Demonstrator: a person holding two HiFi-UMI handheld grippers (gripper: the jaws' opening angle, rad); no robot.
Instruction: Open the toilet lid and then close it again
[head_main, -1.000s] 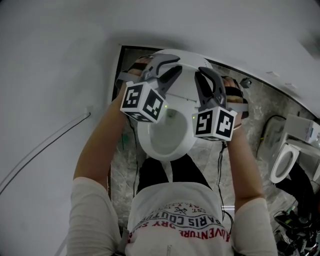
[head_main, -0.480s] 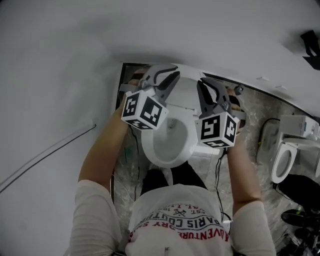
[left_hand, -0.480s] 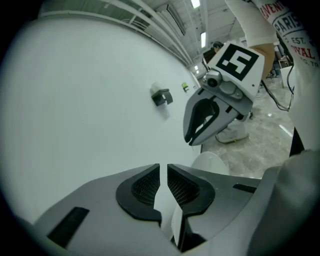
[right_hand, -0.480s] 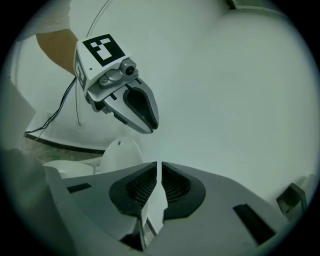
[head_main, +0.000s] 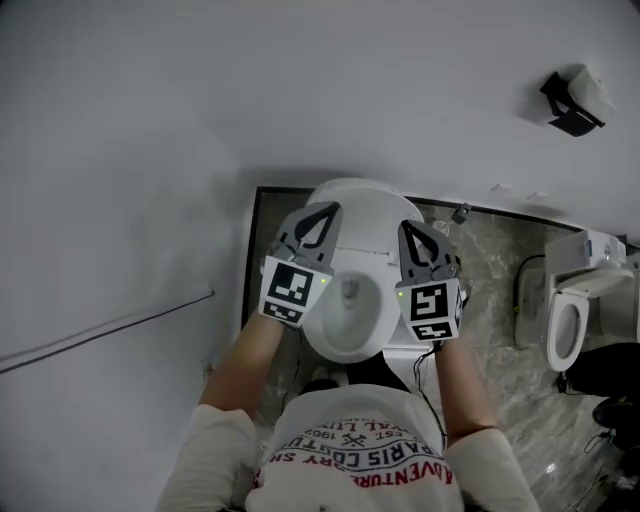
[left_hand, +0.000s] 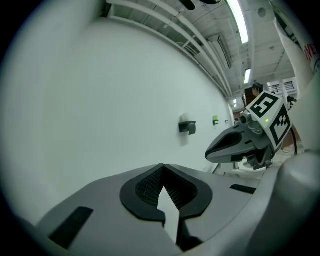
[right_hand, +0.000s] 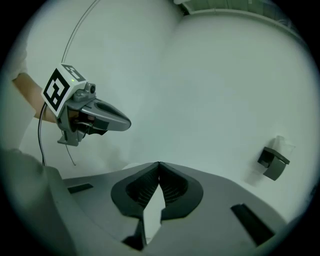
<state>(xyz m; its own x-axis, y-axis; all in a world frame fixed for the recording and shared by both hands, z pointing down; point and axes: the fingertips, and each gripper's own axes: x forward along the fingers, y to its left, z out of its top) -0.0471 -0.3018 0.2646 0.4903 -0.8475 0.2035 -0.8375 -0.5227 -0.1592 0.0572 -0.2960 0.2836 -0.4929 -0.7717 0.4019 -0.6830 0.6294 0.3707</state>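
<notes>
A white toilet stands against the wall with its lid (head_main: 362, 200) raised and the bowl (head_main: 345, 318) showing below it. Both grippers hang in the air above it, apart from it. My left gripper (head_main: 325, 212) is over the bowl's left side. Its jaws have just been closing and meet at the tip (left_hand: 162, 166) with nothing between them. My right gripper (head_main: 407, 228) is over the right side, its jaws likewise together (right_hand: 158, 163) and empty. Each gripper view looks at the bare white wall and shows the other gripper: the right one (left_hand: 235, 144), the left one (right_hand: 102, 119).
A black and white paper holder (head_main: 572, 102) hangs on the wall at the upper right, the same holder (left_hand: 187, 126) (right_hand: 272, 163) showing in both gripper views. A second toilet (head_main: 565, 318) stands at the right on the marbled floor (head_main: 490, 255). A thin cable (head_main: 100, 326) runs along the wall at left.
Both grippers have lifted up and away from the raised lid and rolled upright. The left jaws, spread earlier, have come together. The head view now takes in more of the wall.
</notes>
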